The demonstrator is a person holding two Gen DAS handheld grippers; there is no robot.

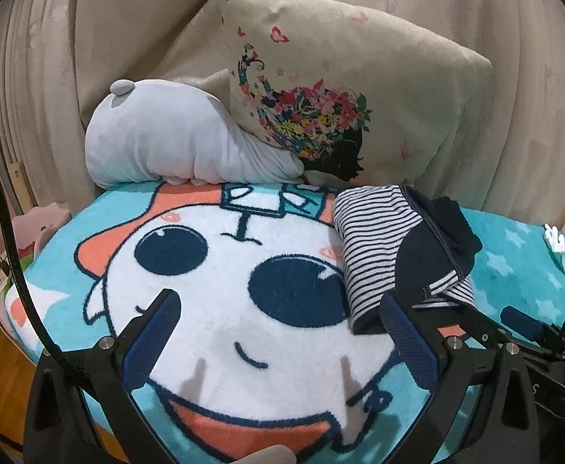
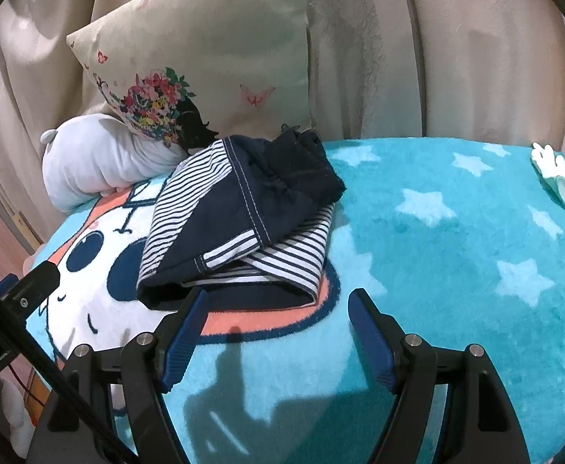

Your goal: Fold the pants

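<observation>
The navy-and-striped pants (image 2: 240, 228) lie bunched on the cartoon blanket (image 2: 456, 270), just before the floral pillow (image 2: 205, 73). Both the left gripper (image 1: 278, 313) and right gripper (image 2: 278, 305) are released, empty.

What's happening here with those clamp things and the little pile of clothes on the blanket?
A person is working with two hand-held grippers to fold a small pair of pants, navy with striped parts. The pants lie bunched on a cartoon blanket, in front of a pillow and a plush toy. Both the left hand-held gripper and the right hand-held gripper are open and empty, just short of the pants, so nothing is being held right now.
</observation>
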